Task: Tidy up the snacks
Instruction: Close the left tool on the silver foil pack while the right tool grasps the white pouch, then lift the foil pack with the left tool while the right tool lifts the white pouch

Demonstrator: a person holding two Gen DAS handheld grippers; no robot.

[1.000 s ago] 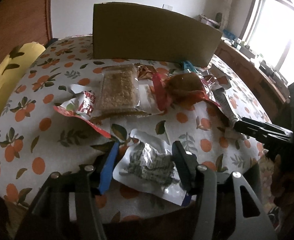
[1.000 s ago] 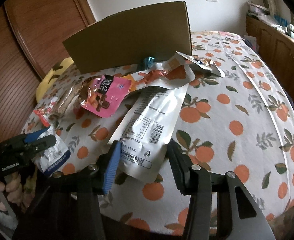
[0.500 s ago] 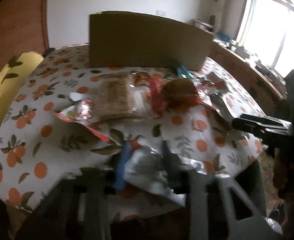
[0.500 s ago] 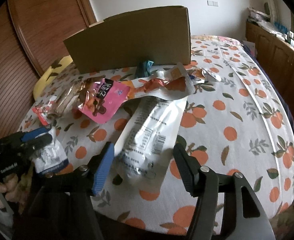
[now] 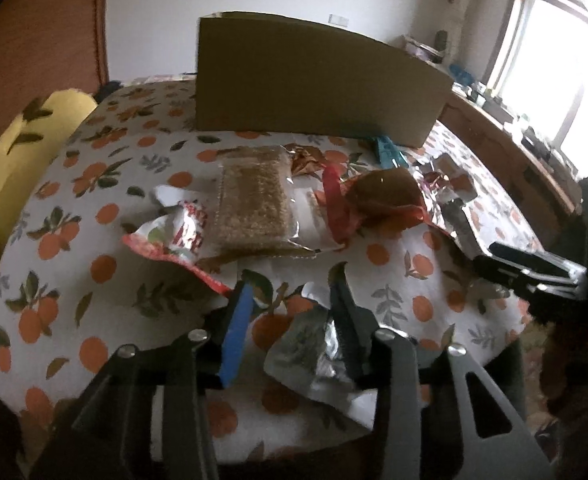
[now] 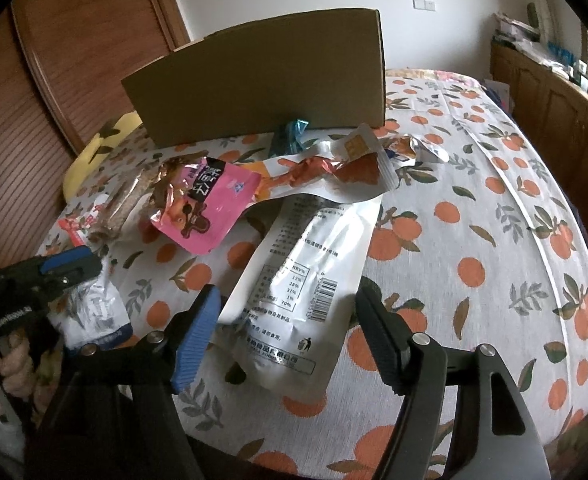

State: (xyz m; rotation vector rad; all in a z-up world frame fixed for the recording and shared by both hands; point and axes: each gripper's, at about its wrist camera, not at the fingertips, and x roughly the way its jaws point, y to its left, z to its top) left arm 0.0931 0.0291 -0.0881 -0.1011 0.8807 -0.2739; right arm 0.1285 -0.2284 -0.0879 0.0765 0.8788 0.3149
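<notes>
Fingers of my left gripper (image 5: pixel 290 312) straddle the silver packet (image 5: pixel 314 352) at the near table edge, not visibly pinching; right gripper (image 6: pixel 286 320) wide around the white pouch (image 6: pixel 306 280) (slippery foil may slide off the edge).

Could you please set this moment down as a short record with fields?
surface: round table under a white cloth printed with oranges
container: tall brown cardboard box, at the far side of the table
left gripper: jaws open around a small crinkled silver snack pouch
right gripper: jaws open, either side of a long white packet with a barcode
loose snacks: pink foil pouch; clear pack of brown grain bar
</notes>
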